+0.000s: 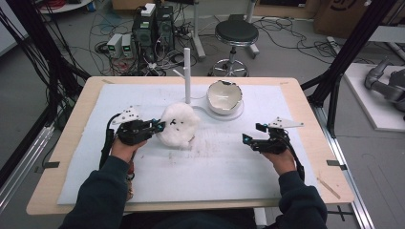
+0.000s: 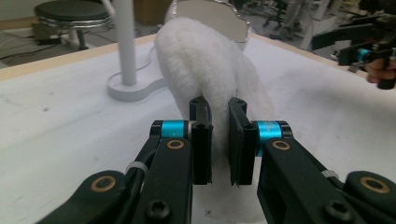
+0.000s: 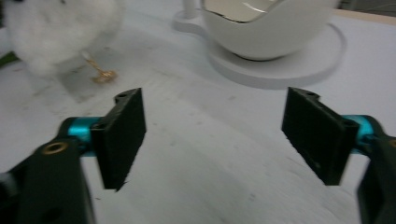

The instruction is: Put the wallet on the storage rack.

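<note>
The left gripper (image 2: 218, 140) has its jaws drawn narrow on a fold of the white fluffy toy (image 2: 210, 60), pinching the plush between the two black pads; in the high view the same gripper (image 1: 160, 125) meets the toy (image 1: 179, 126) at its left side, the person's left hand (image 1: 125, 148) behind it. No brand, label or writing can be read on the toy or on anything near it. The toy is a rounded, soft, long-piled white lump with a few small dark marks on its top; in the right gripper view a thin gold chain (image 3: 100, 70) trails from under it onto the mat. It lies on the white mat (image 1: 229, 167) a little left of the table's middle, nearer the far edge than the near one. The right gripper (image 3: 215, 135) stands with jaws wide apart and nothing between them; it hovers over the mat towards the table's right edge (image 1: 248, 139), well apart from the toy. Beyond, near the far edge, a white bowl (image 1: 224, 97) with a jagged rim sits on a white stand (image 1: 203, 110) with an upright post (image 1: 187, 76); the stand is just beside the toy.
</note>
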A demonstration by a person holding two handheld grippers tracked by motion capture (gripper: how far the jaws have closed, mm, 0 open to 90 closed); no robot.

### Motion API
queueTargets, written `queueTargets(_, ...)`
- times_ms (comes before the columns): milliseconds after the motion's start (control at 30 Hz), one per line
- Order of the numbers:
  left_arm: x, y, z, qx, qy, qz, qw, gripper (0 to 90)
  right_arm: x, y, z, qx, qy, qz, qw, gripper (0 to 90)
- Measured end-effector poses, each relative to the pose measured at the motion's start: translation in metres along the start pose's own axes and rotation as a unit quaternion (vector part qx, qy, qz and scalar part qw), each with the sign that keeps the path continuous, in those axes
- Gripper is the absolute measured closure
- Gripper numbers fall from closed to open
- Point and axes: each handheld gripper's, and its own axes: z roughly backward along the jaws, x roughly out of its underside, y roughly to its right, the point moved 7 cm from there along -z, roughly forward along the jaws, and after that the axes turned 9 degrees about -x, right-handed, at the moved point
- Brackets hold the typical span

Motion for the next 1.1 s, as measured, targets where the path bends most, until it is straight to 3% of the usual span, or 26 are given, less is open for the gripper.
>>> queueTargets(33,0.000,0.003,-0.001,0.009,0.002,-0.003,1.0000,81.0,-0.004,-0.008,-0.010,-0.029,-0.003,0.006,0.9996,27.0)
queueTargets(133,0.000,0.012,-0.004,0.028,0.005,-0.015,0.9995,81.0,-0.006,-0.013,-0.018,-0.044,-0.009,0.014,0.9989,27.0)
queueTargets(167,0.000,0.016,-0.005,0.035,0.005,-0.021,0.9992,81.0,-0.009,-0.020,-0.030,-0.067,-0.018,0.018,0.9974,27.8)
queueTargets(267,0.001,0.027,-0.010,0.057,0.005,-0.035,0.9978,81.0,-0.012,-0.025,-0.039,-0.085,-0.021,0.018,0.9960,31.5)
queueTargets(300,0.001,0.030,-0.011,0.063,0.006,-0.036,0.9973,81.0,-0.015,-0.031,-0.049,-0.112,-0.026,0.018,0.9932,34.0)
queueTargets(333,0.002,0.037,-0.013,0.077,0.007,-0.047,0.9959,80.9,-0.017,-0.034,-0.054,-0.124,-0.029,0.015,0.9917,34.0)
queueTargets(367,0.002,0.037,-0.013,0.077,0.007,-0.047,0.9959,80.9,-0.019,-0.037,-0.059,-0.139,-0.029,0.012,0.9899,34.0)
queueTargets(400,0.002,0.041,-0.015,0.084,0.005,-0.050,0.9952,80.9,-0.019,-0.037,-0.059,-0.139,-0.029,0.012,0.9899,34.0)
queueTargets(433,0.003,0.046,-0.016,0.094,0.003,-0.053,0.9941,80.9,-0.023,-0.045,-0.068,-0.172,-0.027,0.003,0.9847,33.9)
queueTargets(467,0.003,0.046,-0.016,0.094,0.003,-0.053,0.9941,80.9,-0.023,-0.045,-0.068,-0.172,-0.027,0.003,0.9847,33.9)
queueTargets(500,0.005,0.049,-0.018,0.104,-0.002,-0.054,0.9931,80.9,-0.027,-0.052,-0.074,-0.199,-0.021,0.001,0.9798,34.0)
queueTargets(533,0.006,0.051,-0.019,0.109,-0.006,-0.053,0.9926,80.9,-0.027,-0.055,-0.076,-0.209,-0.021,-0.003,0.9778,34.3)
queueTargets(567,0.006,0.051,-0.019,0.109,-0.006,-0.053,0.9926,80.9,-0.027,-0.055,-0.076,-0.209,-0.021,-0.003,0.9778,34.3)
queueTargets(600,0.007,0.052,-0.019,0.114,-0.008,-0.053,0.9921,80.9,-0.027,-0.061,-0.082,-0.233,-0.032,-0.004,0.9720,40.9)
queueTargets(667,0.007,0.054,-0.020,0.119,-0.008,-0.050,0.9916,80.8,-0.026,-0.063,-0.084,-0.238,-0.035,0.000,0.9707,45.8)
queueTargets(700,0.008,0.053,-0.020,0.118,-0.011,-0.050,0.9916,80.8,-0.025,-0.065,-0.086,-0.240,-0.044,0.005,0.9697,51.2)
queueTargets(733,0.008,0.052,-0.020,0.116,-0.014,-0.049,0.9919,80.6,-0.024,-0.066,-0.087,-0.232,-0.052,0.015,0.9711,61.8)
queueTargets(833,0.008,0.044,-0.022,0.098,-0.026,-0.007,0.9949,70.8,-0.026,-0.064,-0.083,-0.228,-0.048,0.029,0.9720,75.3)
queueTargets(900,0.010,0.037,-0.024,0.082,-0.038,0.018,0.9957,54.4,-0.030,-0.062,-0.078,-0.216,-0.039,0.041,0.9747,77.2)
queueTargets(1000,0.016,0.034,-0.027,0.085,-0.063,0.040,0.9936,43.0,-0.035,-0.059,-0.071,-0.206,-0.016,0.043,0.9775,77.7)
queueTargets(1033,0.017,0.035,-0.027,0.091,-0.065,0.038,0.9930,43.5,-0.039,-0.059,-0.068,-0.211,0.003,0.033,0.9769,77.6)
queueTargets(1067,0.017,0.037,-0.028,0.093,-0.066,0.036,0.9928,43.5,-0.039,-0.059,-0.068,-0.211,0.003,0.033,0.9769,77.6)
queueTargets(1100,0.018,0.040,-0.029,0.093,-0.065,0.025,0.9933,53.4,-0.040,-0.061,-0.067,-0.211,0.007,0.038,0.9767,77.5)
